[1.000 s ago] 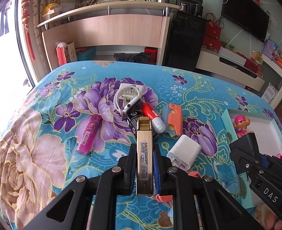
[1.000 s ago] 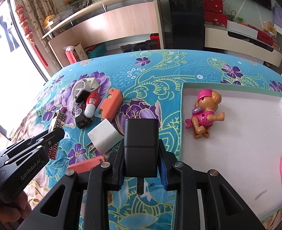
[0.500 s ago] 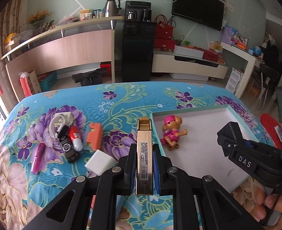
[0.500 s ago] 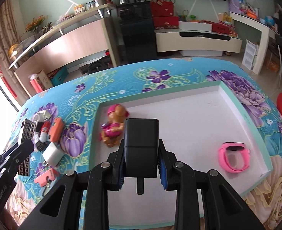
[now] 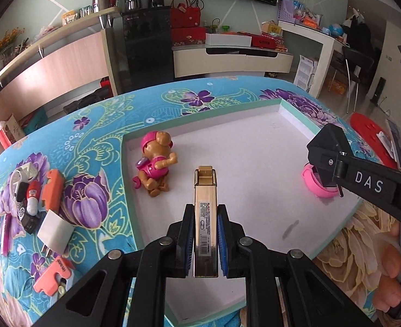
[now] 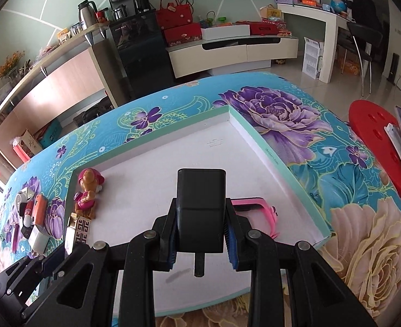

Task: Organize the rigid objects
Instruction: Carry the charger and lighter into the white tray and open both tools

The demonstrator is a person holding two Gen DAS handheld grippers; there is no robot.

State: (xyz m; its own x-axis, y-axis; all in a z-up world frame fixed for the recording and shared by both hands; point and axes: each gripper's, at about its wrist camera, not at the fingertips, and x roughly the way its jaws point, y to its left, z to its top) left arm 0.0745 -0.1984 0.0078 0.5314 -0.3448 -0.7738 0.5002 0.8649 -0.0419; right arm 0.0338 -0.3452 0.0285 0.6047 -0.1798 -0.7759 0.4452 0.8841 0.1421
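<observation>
My left gripper (image 5: 205, 214) is shut on a slim gold lighter-like case (image 5: 205, 190), held over the white tray (image 5: 200, 116) just right of a pink toy dog (image 5: 155, 164). My right gripper (image 6: 201, 207) is shut on a black plug charger (image 6: 201, 190), above the tray's near right part. A pink watch (image 6: 257, 209) lies in the tray just behind that charger. In the left wrist view the right gripper (image 5: 336, 169) partly hides the pink watch (image 5: 318, 188). The right wrist view has the gold case (image 6: 77, 231) beside the toy dog (image 6: 87, 193).
Left of the tray, on the flowered cloth (image 5: 97, 141), lie a white charger (image 5: 54, 230), an orange block (image 5: 52, 188), an orange clip (image 5: 54, 275) and a small pile of other items (image 5: 26, 199). A red stool (image 6: 377, 147) stands off the table's right side.
Both grippers have swung right, from over the pile on the cloth to over the white tray, each still holding its object. The wrists have rolled.
</observation>
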